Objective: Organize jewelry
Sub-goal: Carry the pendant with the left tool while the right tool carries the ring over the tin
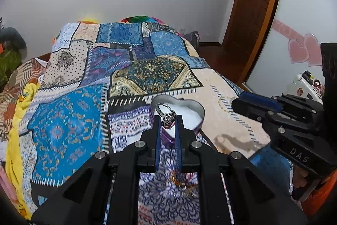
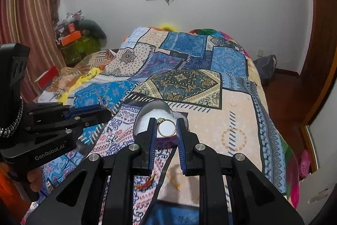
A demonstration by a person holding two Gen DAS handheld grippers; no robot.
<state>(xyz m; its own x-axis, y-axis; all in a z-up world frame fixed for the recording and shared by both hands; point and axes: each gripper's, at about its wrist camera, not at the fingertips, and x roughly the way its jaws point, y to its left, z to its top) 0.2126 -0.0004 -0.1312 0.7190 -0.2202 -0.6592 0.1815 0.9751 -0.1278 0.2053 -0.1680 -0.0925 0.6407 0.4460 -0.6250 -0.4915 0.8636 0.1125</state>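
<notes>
since both rings are off the bed and none sits in the tin yet, task looks abt halfway at best.

left wrist view: left gripper (image 1: 168,119) clamped on a silver ring (image 1: 166,114) w/ a chunky dark top, held over the heart-shaped tin (image 1: 199,111) on the patchwork bedspread (image 1: 69,119). tin's white lining shows empty, but its near part is hidden by the fingers. right gripper (image 1: 244,103) comes in from the side; its load isn't visible here. some tangled red-gold jewelry (image 1: 185,182) lies below the jaws, blurry, can't id.

right wrist view: right gripper (image 2: 166,128) closed on a thin gold ring (image 2: 166,127), also above the tin (image 2: 143,115). left gripper (image 2: 99,108) at the side w/ its ring (image 2: 102,101) at the tip. red-orange cord piece (image 2: 145,182) left on the bed, half hidden.
</notes>
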